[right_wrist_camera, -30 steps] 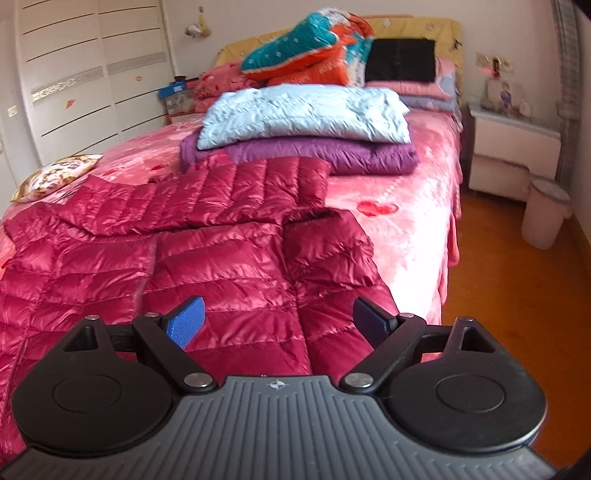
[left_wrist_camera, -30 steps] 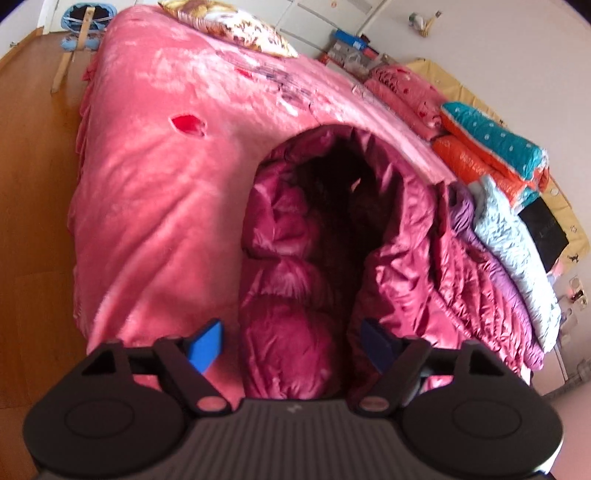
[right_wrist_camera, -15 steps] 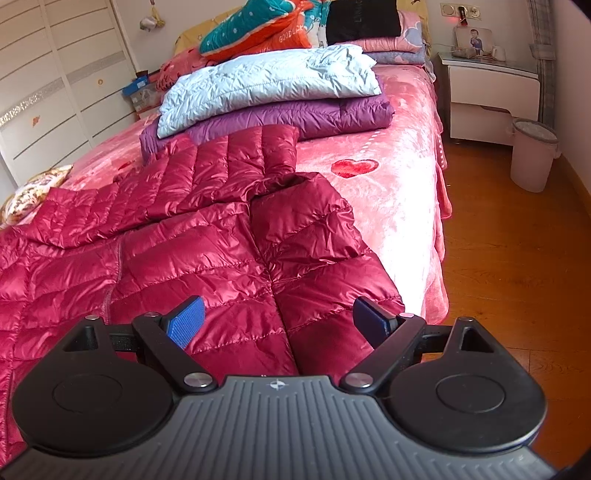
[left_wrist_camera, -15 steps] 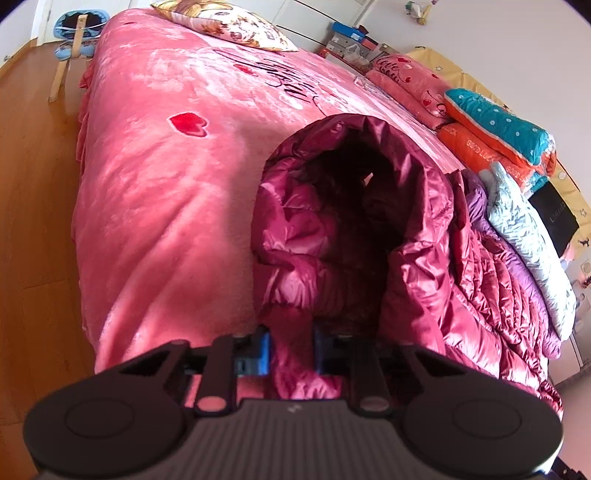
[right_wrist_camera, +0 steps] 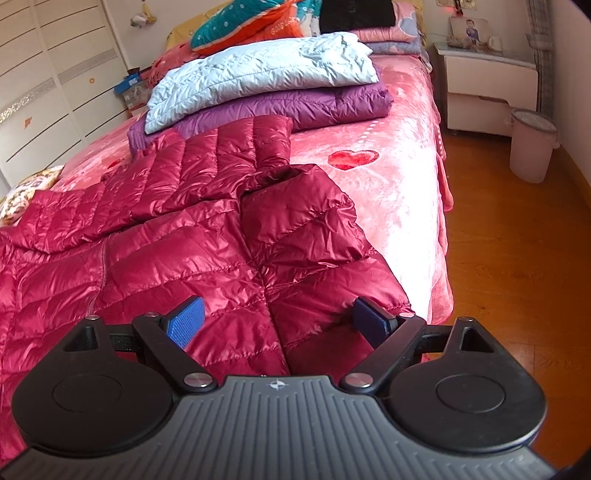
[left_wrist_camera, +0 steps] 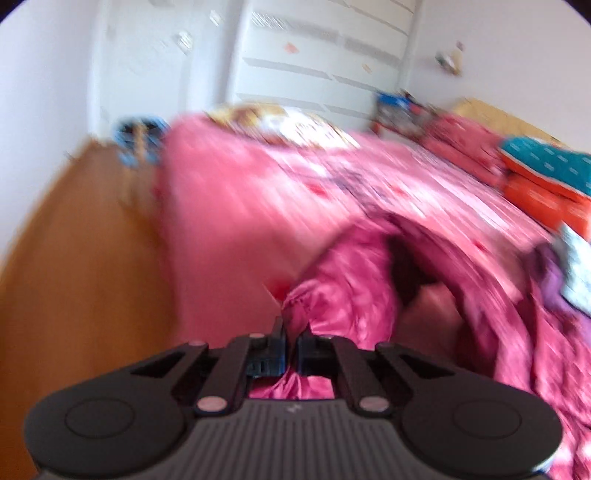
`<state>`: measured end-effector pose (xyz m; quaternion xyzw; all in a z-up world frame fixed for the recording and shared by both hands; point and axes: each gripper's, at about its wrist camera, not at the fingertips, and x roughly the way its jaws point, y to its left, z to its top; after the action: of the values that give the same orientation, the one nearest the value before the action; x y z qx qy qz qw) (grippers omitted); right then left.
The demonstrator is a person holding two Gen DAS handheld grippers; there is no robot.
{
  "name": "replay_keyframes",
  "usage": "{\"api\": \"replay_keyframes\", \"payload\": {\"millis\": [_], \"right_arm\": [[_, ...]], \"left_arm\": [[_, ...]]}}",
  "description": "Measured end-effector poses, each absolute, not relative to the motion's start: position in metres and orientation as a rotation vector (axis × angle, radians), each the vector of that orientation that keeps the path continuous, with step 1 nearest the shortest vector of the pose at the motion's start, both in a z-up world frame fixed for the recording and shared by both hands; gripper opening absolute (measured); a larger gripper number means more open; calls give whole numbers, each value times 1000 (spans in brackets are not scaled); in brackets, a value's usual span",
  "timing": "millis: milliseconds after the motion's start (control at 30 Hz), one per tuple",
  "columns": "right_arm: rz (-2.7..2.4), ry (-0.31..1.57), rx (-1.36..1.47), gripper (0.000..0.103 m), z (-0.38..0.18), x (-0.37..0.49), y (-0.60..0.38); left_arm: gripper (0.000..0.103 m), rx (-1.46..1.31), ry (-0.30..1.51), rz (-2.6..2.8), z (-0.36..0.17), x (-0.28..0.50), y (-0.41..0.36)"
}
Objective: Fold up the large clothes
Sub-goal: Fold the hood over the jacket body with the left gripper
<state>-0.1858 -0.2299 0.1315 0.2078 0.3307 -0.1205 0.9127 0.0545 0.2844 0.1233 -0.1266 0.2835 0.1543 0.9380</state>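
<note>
**Op:** Item one, nearest. My left gripper [left_wrist_camera: 290, 349] is clamped on a fold of the jacket [left_wrist_camera: 343, 295], raised off the bed; that view is smeared with blur.

**Desk:** And the right?

**Op:** My right gripper [right_wrist_camera: 279, 321] is spread wide, nothing between the pads, over the jacket's [right_wrist_camera: 184, 251] hem at the foot edge of the bed [right_wrist_camera: 406, 184]. I cannot tell whether the pads touch the cloth.

**Desk:** Jacket's lie?

**Op:** Spread flat across the pink cover, one sleeve [right_wrist_camera: 236, 147] folded across its upper part. Its right edge stops short of the bed's side edge.

**Desk:** Beyond it?

**Op:** Purple quilt [right_wrist_camera: 332, 107] with a pale blue one [right_wrist_camera: 258, 74] stacked on top, just past the sleeve. Pillows [right_wrist_camera: 236, 26] behind those.

**Desk:** Room to move?

**Op:** Bare wood floor [right_wrist_camera: 509, 240] right of the bed; bin [right_wrist_camera: 532, 144] and nightstand [right_wrist_camera: 491, 88] far end. Wardrobe [right_wrist_camera: 55, 74] along the left.
</note>
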Motion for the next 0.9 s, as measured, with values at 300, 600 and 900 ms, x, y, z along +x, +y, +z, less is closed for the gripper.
{"api": "replay_keyframes", "payload": {"millis": [300, 600, 900], "right_arm": [[-234, 664, 469, 103, 128, -170, -235], [-189, 620, 464, 103, 128, -150, -241], [-151, 550, 588, 103, 129, -128, -265]], "left_arm": [[2, -310, 188, 594, 194, 61, 289], [3, -105, -21, 368, 247, 73, 193], [4, 102, -49, 39, 252, 109, 71]]}}
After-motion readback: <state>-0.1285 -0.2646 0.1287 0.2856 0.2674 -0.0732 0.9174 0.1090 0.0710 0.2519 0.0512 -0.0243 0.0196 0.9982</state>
